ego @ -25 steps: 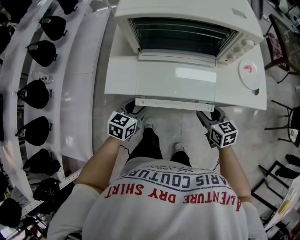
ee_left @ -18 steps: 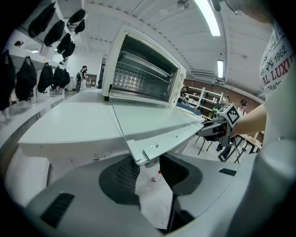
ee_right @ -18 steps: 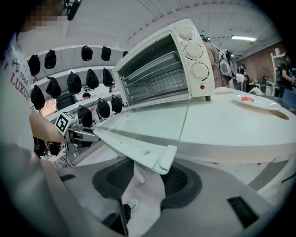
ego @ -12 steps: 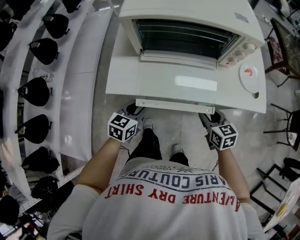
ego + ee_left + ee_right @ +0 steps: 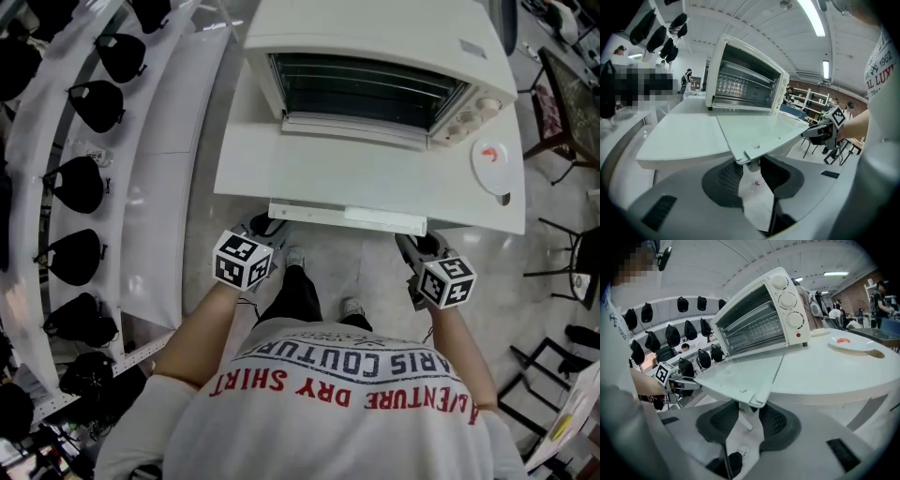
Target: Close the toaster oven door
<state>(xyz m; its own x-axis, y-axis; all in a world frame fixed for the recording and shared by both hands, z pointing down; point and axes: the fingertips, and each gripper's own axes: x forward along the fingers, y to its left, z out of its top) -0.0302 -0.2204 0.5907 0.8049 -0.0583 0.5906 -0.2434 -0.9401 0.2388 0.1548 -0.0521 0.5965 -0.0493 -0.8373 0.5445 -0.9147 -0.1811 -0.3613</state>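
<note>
Closing around the door handle (image 5: 347,217): left gripper (image 5: 265,225) and right gripper (image 5: 417,246), forearms outstretched.

Toaster oven (image 5: 375,37): 1, upper centre. Door (image 5: 347,178): 1. Knobs (image 5: 787,300): 3, on oven front. Plate (image 5: 489,167): 1, upper right. Table (image 5: 244,141): 1. Shoes (image 5: 296,255): 2, centre. Black caps (image 5: 77,183), left edge: several, exact no. unclear.
</note>
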